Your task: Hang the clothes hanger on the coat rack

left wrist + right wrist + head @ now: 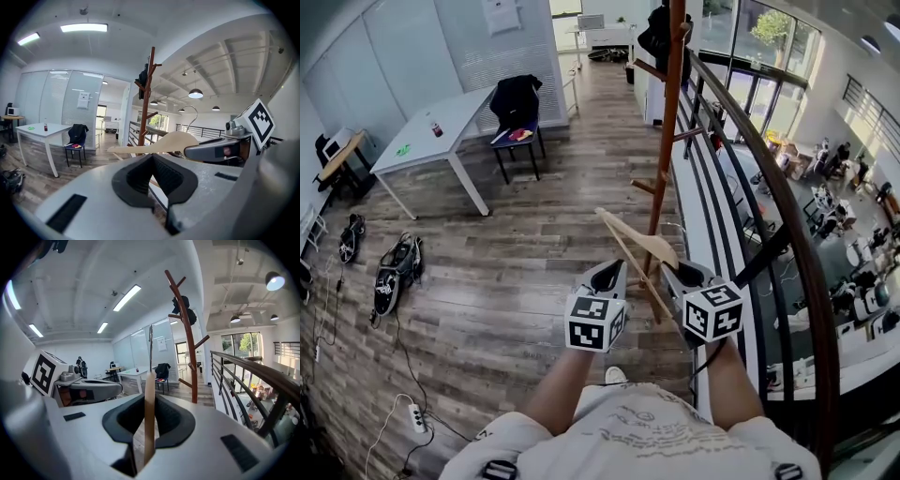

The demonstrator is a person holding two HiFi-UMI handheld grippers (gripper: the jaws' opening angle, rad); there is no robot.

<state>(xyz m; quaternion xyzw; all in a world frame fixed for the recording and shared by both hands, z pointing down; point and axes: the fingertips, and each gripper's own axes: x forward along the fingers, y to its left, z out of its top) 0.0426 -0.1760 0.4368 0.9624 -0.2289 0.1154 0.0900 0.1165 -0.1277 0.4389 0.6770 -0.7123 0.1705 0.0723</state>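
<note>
Just past white shirt [628, 436] and 2 forearms: right gripper [689, 274] clamped on wooden clothes hanger [652, 246], held edge-on between pads. Left gripper [609, 277] close beside, jaws together, empty. Brown coat rack [669, 112] ahead by railing [797, 244], hanger not yet on it.

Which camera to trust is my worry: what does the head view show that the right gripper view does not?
Only the head view: the person's forearms, the wooden hanger's full triangular outline, and the power strip and bags on the floor. Only the right gripper view: a close look at the right gripper's jaws clamped on the hanger's wood, seen edge-on, plus the ceiling lights. Both: the coat rack, white table, chair and railing.
</note>
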